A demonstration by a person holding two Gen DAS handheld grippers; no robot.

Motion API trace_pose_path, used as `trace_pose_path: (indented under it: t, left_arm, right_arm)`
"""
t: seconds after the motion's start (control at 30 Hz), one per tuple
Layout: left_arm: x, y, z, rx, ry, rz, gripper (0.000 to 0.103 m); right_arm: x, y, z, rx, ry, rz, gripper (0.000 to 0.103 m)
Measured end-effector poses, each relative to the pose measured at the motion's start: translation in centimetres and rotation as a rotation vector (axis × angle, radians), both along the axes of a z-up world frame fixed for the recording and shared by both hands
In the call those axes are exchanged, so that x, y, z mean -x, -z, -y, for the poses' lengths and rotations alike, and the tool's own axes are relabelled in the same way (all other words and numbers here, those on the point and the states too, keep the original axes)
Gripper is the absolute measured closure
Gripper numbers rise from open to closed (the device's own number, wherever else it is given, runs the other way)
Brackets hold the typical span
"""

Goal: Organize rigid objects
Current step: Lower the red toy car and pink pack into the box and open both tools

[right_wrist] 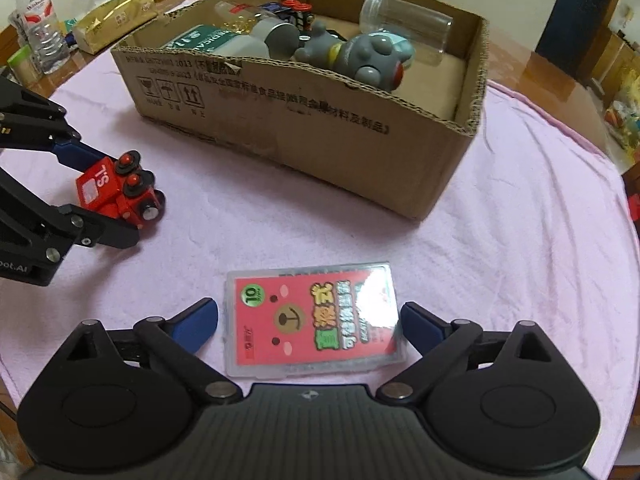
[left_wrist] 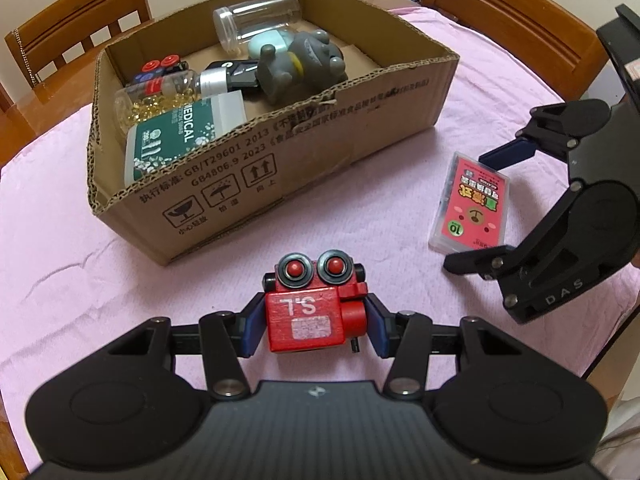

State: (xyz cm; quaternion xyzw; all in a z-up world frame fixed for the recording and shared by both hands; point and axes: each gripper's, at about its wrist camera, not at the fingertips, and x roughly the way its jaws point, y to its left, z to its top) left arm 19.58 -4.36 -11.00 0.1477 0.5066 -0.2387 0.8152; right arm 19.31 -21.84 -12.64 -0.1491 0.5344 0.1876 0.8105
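Observation:
My left gripper (left_wrist: 314, 320) is shut on a red toy train car (left_wrist: 308, 316) with two round black-and-red wheels, just above the pink cloth; the right wrist view shows the same red toy train car (right_wrist: 108, 192) at the left. A flat clear case with a red card label (right_wrist: 312, 320) lies on the cloth. My right gripper (right_wrist: 310, 320) stands open astride it, blue pads beside its two short edges. The left wrist view has that case (left_wrist: 472, 204) and my right gripper (left_wrist: 468, 212) at the right. Behind both is an open cardboard box (left_wrist: 280, 168).
The cardboard box (right_wrist: 320, 140) holds a clear jar (left_wrist: 256, 16), a grey toy figure (left_wrist: 300, 64), a capsule bottle (left_wrist: 160, 96), a green packet (left_wrist: 164, 140) and small toy cars. Wooden chairs (left_wrist: 512, 12) stand behind the table. A water bottle (right_wrist: 40, 20) and gold packet (right_wrist: 116, 20) sit far left.

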Motion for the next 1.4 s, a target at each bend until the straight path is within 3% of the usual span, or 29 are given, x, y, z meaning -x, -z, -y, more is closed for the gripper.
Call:
trace_pose_path:
  t: [0.03, 0.37, 0.77, 1.1, 1.4]
  left_arm:
    - [0.0, 0.0, 0.0, 0.001, 0.001, 0.001, 0.053]
    - [0.2, -1.3, -0.4, -0.006, 0.017, -0.006, 0.053]
    - [0.0, -7.3, -1.1, 0.009, 0.047, 0.066, 0.053]
    - [-5.1, -10.7, -0.4, 0.038, 0.026, 0.168, 0.053]
    - [-11.8, -10.7, 1.4, 0.060, -0.021, 0.202, 0.053]
  right_arm:
    - [0.0, -0.2, 0.0, -0.004, -0.003, 0.007, 0.010]
    - [0.2, -1.4, -0.5, 0.015, -0.007, 0.013, 0.010]
    - [0.5, -7.4, 0.3, -0.021, -0.043, 0.094, 0.010]
    - [-3.1, -11.4, -1.1, -0.074, -0.036, 0.210, 0.010]
    - [-7.3, -10.2, -2.4, -0.101, 0.036, 0.232, 0.010]
